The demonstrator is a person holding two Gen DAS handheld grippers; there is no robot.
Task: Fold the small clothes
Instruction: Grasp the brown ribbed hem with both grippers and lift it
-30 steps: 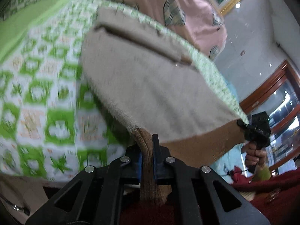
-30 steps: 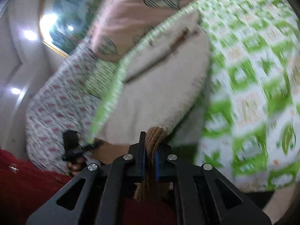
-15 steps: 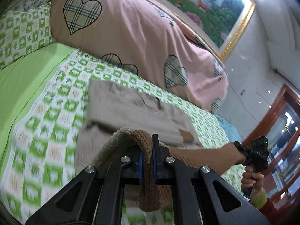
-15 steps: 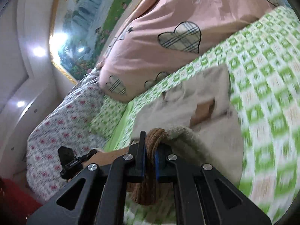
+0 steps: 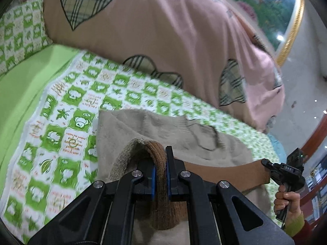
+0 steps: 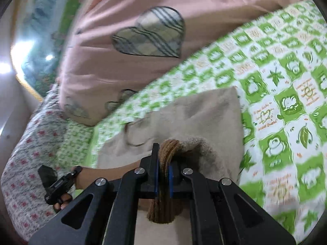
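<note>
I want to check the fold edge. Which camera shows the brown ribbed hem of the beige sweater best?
The left wrist view: the brown ribbed hem stretches across to the other claw. The right wrist view shows only a bunched piece.

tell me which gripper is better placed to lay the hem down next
Neither alone: the left hand-held gripper and right hand-held gripper each pinch an end of the brown hem over the sweater, so both likely lower together.
</note>
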